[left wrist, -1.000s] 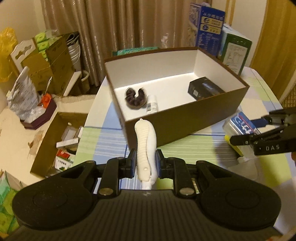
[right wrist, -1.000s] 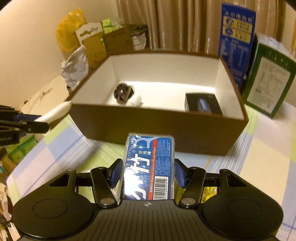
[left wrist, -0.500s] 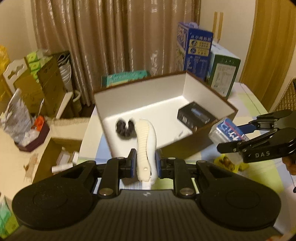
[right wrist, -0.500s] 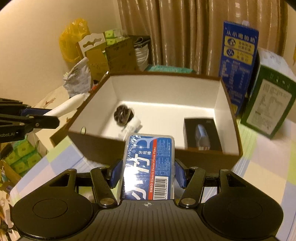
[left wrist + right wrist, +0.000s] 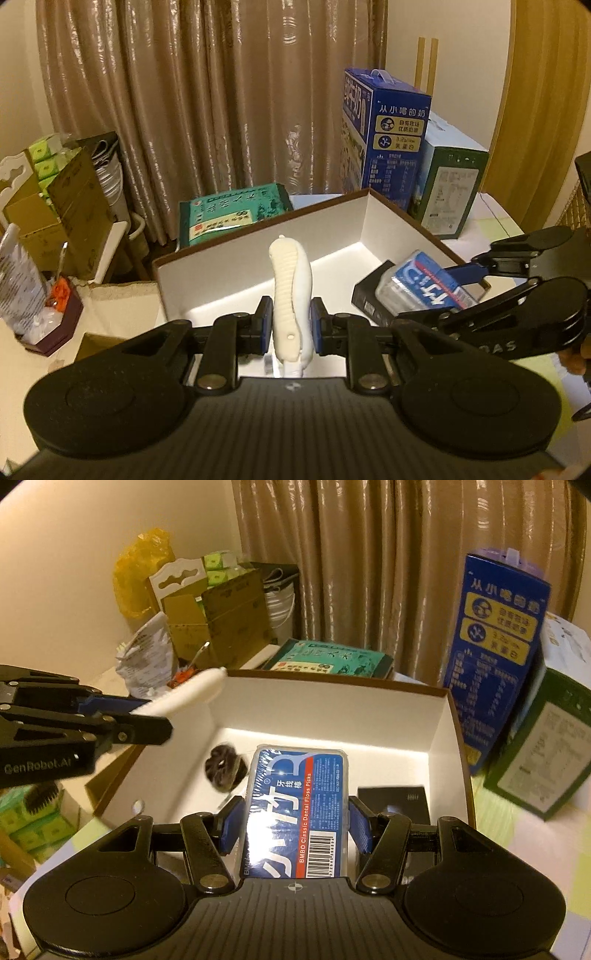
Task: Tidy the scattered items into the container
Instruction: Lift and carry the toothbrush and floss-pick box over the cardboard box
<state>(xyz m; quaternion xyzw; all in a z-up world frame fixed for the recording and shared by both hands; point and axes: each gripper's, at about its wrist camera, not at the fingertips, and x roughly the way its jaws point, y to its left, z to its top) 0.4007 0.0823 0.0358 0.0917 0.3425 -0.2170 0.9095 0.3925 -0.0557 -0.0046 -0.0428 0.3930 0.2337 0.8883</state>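
while tongs [image 5: 293, 829] block it, black case [image 5: 395, 801] half hidden in box [image 5: 448, 738]

right gripper [image 5: 293, 825] clamps floss box [image 5: 295, 812] | above brown container [image 5: 448, 731]

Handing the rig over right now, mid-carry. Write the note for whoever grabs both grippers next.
Left gripper: shut on the white ribbed item, held over the box.
Right gripper: shut on the floss pick case, also over the box.
In the box: dark hair tie, black carton; a small white item at the left gripper's base is mostly hidden.
Done: those pieces are stowed.
Left: lower and release both held items inside. Whether anything remains on the tablecloth cannot be seen from these views.
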